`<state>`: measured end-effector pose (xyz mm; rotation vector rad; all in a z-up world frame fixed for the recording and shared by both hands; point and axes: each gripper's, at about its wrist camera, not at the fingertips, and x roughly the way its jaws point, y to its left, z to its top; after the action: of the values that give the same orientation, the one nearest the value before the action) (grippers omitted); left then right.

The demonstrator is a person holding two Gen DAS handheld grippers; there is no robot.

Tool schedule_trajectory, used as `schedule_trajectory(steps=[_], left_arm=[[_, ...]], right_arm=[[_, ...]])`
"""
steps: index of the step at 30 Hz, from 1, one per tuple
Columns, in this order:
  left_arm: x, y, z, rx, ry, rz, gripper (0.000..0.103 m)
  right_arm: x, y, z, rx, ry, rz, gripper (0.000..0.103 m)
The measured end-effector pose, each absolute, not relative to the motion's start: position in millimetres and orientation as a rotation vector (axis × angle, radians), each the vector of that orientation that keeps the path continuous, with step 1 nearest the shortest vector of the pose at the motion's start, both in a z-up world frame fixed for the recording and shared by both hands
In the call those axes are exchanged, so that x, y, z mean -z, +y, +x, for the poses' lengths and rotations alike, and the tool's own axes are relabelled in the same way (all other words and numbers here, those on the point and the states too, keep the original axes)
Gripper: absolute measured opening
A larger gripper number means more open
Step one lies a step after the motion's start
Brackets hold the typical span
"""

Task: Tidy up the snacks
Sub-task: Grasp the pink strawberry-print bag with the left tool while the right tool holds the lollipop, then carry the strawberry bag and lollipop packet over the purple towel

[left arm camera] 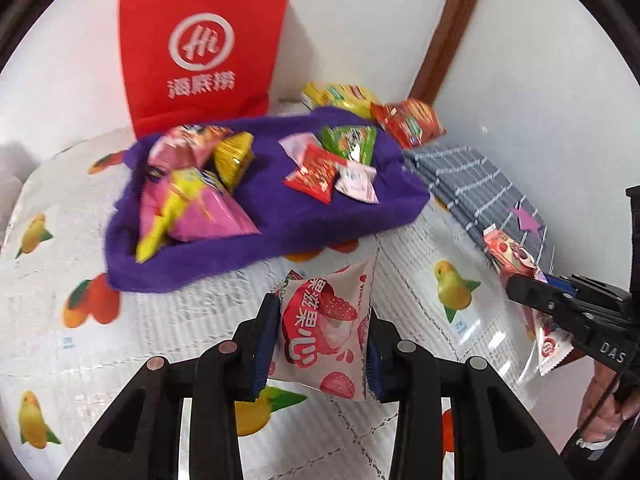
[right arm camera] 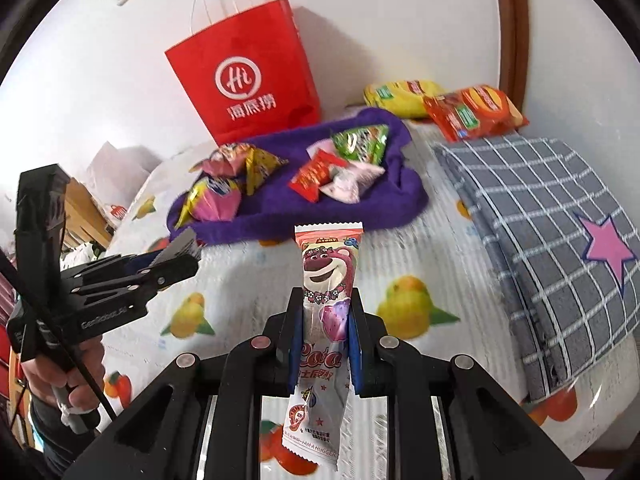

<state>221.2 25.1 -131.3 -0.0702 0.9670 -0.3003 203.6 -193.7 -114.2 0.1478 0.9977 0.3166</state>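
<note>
Left wrist view: left gripper (left arm camera: 322, 344) clamped on a pink strawberry packet (left arm camera: 324, 332), pads pressing both its side edges, packet clear of the tablecloth (left arm camera: 200, 320); the purple towel (left arm camera: 280, 216) with the snack pile lies ahead and slightly left, so the carry should probably stay high enough to clear the towel's near edge before letting go. Right wrist view: right gripper (right arm camera: 326, 344) closed tight on a long bear-print wrapper (right arm camera: 326, 280), gripped mid-length with the top standing past the fingertips and the tail hanging below; towel straight ahead, checked cloth (right arm camera: 540, 216) to the right. Keep the grip light, since both packs look soft and likely to crush.
</note>
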Motion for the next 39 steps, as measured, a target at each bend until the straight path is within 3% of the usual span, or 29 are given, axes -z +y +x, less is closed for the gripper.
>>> schedule_trajectory(steps=[27, 39], left_arm=[[56, 79, 284, 0.223, 0.842, -0.164, 0.036], [57, 63, 325, 0.206, 0.825, -0.157, 0.036]], right_arm=[[46, -175, 295, -0.274, 0.876, 0.156, 0.019], [60, -165, 333, -0.291, 0.894, 0.169, 0.019]])
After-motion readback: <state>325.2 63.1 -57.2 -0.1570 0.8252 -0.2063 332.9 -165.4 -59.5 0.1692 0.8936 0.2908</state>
